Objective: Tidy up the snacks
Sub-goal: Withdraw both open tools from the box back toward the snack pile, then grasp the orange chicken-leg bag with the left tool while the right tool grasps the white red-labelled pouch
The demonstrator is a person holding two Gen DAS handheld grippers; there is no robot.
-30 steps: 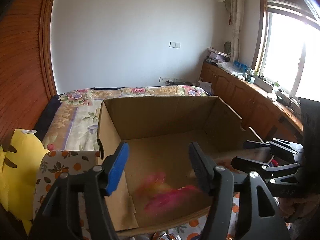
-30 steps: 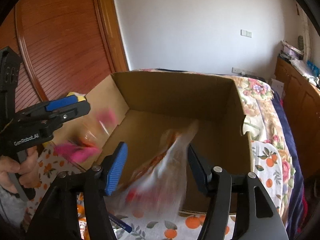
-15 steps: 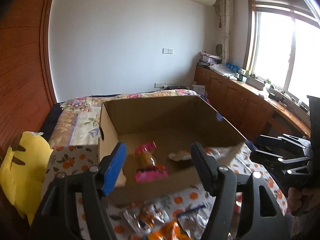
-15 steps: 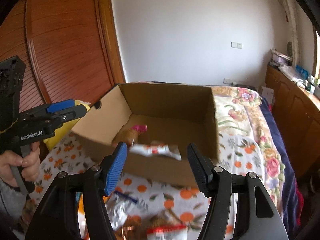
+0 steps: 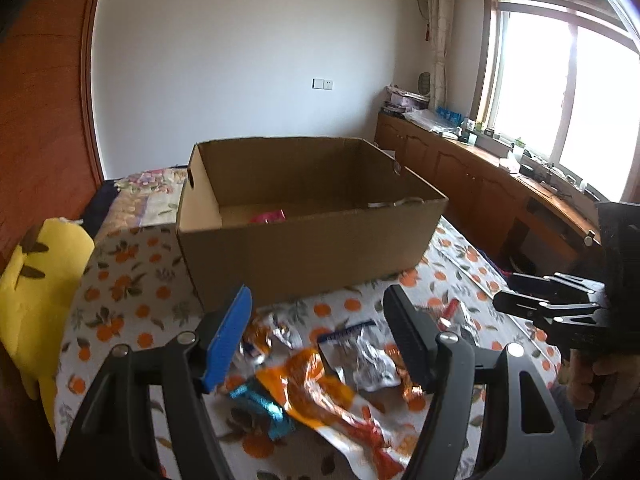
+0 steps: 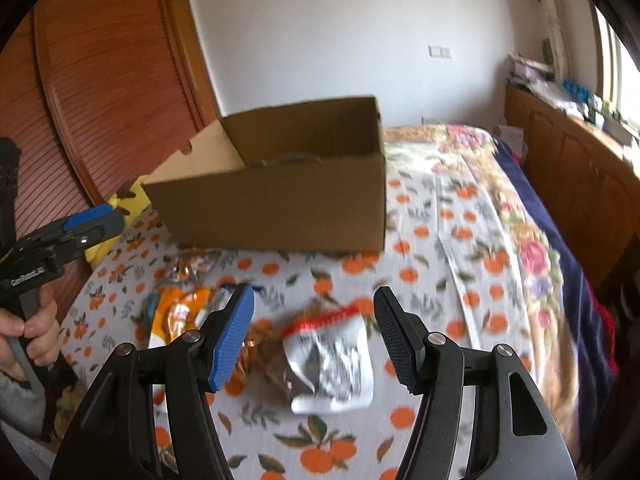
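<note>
An open cardboard box (image 5: pixel 312 248) (image 6: pixel 280 208) stands on the orange-print bedspread. Inside it, a pink packet (image 5: pixel 269 216) and a silvery packet (image 5: pixel 394 203) peek above the near wall. In front of the box lies a pile of loose snacks: an orange packet (image 5: pixel 316 392), a silver packet (image 5: pixel 360 352) and a blue packet (image 5: pixel 260 404). My left gripper (image 5: pixel 316 320) hovers open above this pile, holding nothing. My right gripper (image 6: pixel 314 312) is open too, over a silver packet with a red top (image 6: pixel 332 360) and a brown packet (image 6: pixel 264 352).
A yellow plush toy (image 5: pixel 40 280) lies at the bed's left edge. Wooden cabinets (image 5: pixel 460 176) run under the window on the right, and a wooden slatted door (image 6: pixel 100 100) is on the left. A floral blanket (image 6: pixel 500 208) covers the bed beyond the box.
Both grippers have pulled back from over the box to above the snack pile. The pink packet and the clear packet they released now lie inside the box.
</note>
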